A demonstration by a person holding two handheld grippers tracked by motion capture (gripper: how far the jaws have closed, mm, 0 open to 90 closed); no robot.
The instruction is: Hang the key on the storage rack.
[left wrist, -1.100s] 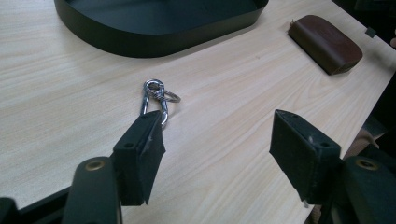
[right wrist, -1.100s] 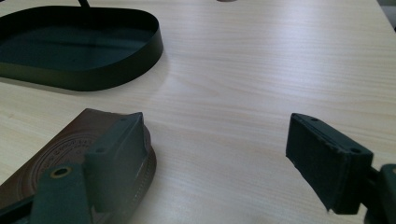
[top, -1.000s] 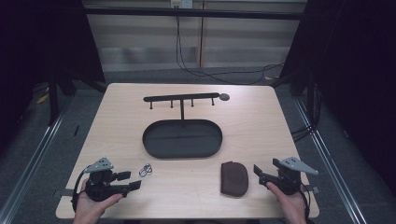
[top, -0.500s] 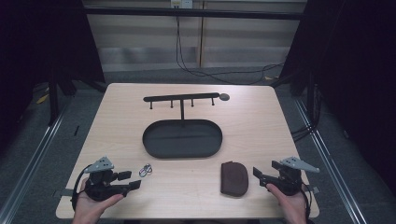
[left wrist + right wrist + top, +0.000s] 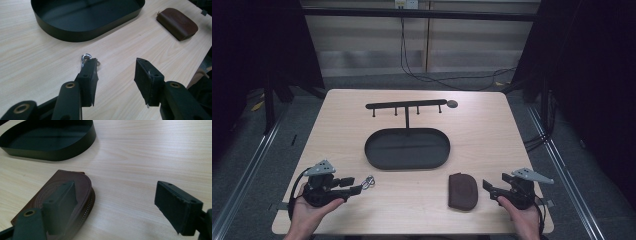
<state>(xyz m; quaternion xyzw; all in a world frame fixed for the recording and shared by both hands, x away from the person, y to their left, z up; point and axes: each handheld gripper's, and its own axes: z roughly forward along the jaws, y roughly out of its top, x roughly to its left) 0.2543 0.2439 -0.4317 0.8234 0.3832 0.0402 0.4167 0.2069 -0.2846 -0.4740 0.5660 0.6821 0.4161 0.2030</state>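
The keys [image 5: 369,182] lie flat on the table [image 5: 492,130], near its front left edge and just past the tip of the left gripper [image 5: 353,186]. They are small and shiny, a ring with little metal bits. In the left gripper view the keys [image 5: 86,58] peek out from behind one black jaw, so they are beside the jaws and not between them. The left gripper [image 5: 115,75] is open with nothing in it, and its jaws have just been closing a bit. The person's left hand [image 5: 309,212] holds it low over the wood. On the other side the right gripper [image 5: 490,189] is wide open too and holds nothing. Just in front of it lies a brown pouch [image 5: 463,190], flat on the table. In the right gripper view one jaw hangs over the pouch [image 5: 62,187], and I cannot tell if it touches. Farther back, in the middle of the table, sits a dark oval tray [image 5: 407,162]. Behind the tray stands a thin black rack [image 5: 406,105] with small pegs. To pick up the keys well, I think the left gripper should slide sideways first, so the ring sits right in the gap. Then it should go low, with its jaw tips almost on the wood, because the keys are thin and flat. It should close slowly, or the keys may skid away.
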